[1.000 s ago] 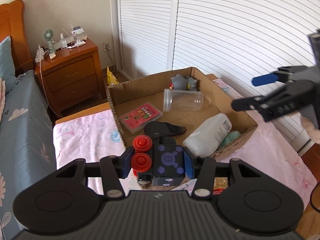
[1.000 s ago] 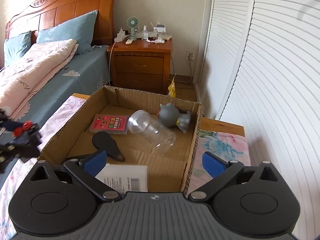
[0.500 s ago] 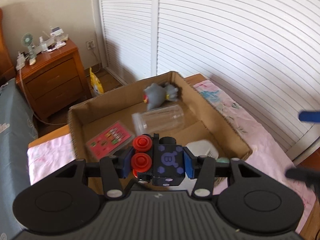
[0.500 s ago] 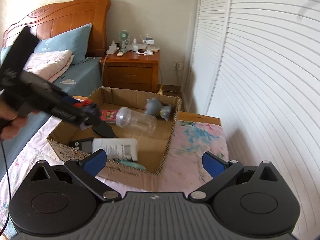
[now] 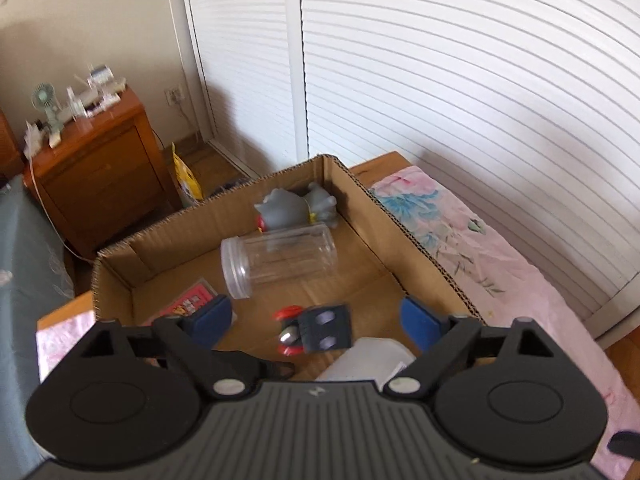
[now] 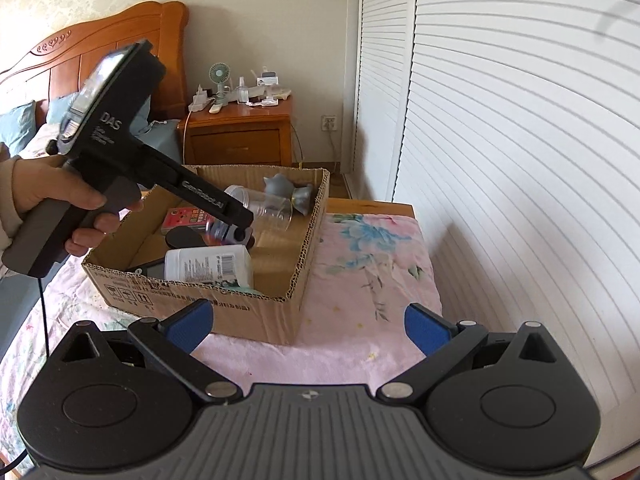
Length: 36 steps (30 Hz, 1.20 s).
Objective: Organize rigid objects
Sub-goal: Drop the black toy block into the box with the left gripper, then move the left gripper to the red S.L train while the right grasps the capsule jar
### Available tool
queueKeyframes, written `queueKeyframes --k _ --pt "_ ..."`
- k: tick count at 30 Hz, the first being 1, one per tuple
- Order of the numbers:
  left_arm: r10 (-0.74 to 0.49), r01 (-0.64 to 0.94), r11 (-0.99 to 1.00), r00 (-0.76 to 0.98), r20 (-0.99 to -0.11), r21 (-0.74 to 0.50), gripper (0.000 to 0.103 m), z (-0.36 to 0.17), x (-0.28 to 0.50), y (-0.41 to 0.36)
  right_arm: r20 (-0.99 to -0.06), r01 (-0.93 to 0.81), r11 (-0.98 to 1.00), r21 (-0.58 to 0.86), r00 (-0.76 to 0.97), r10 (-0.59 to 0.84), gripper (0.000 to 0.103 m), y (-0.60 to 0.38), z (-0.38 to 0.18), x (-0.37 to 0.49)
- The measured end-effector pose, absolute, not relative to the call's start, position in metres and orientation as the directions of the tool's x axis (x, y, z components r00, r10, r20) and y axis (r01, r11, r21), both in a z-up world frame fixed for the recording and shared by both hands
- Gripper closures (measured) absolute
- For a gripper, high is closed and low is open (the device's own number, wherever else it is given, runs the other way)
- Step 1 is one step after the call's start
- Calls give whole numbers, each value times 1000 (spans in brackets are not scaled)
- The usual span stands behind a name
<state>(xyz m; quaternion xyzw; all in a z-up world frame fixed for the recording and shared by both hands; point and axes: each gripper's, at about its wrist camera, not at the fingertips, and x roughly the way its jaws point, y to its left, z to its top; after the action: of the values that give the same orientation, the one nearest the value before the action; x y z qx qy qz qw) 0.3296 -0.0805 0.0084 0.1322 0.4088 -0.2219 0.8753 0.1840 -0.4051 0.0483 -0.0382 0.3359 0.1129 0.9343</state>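
My left gripper (image 5: pixel 316 318) is open above the cardboard box (image 5: pixel 416 236). A dark toy with red wheels (image 5: pixel 314 330) is between its fingers and below them, blurred, over the box floor. The box also holds a clear plastic jar (image 5: pixel 280 260), a grey rubber toy (image 5: pixel 294 210), a red card pack (image 5: pixel 188 304) and a white bottle (image 5: pixel 368 362). My right gripper (image 6: pixel 308 326) is open and empty, held back from the box (image 6: pixel 256 316) over the pink cloth. In the right wrist view the left gripper (image 6: pixel 234 226) reaches into the box.
The box sits on a table covered by a pink floral cloth (image 6: pixel 372 276). White louvred doors (image 6: pixel 500 120) stand to the right. A wooden nightstand (image 6: pixel 240 136) with a small fan and clutter stands beyond, next to a bed (image 6: pixel 24 128).
My left gripper moved over the box and opened; the dark toy with red wheels left its fingers and is down in the box. My right gripper drew back from the box.
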Motion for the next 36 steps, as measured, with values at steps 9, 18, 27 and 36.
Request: queueKeyframes --k 9,18,27,36 --pt "-267 470 881 587 -764 54 9 26 299 -53 -631 -261 965 12 747 210 0 -392 49 174" --pt "-235 417 905 648 -724 80 3 33 246 -18 -620 -312 950 -31 751 226 0 -372 41 156" --pt "-200 347 936 668 -717 62 2 0 197 16 -685 -448 894 -5 653 323 0 -342 -4 142" --pt "-141 188 982 679 -720 -15 2 -33 168 45 -762 -541 841 -24 554 335 0 -306 -51 139"
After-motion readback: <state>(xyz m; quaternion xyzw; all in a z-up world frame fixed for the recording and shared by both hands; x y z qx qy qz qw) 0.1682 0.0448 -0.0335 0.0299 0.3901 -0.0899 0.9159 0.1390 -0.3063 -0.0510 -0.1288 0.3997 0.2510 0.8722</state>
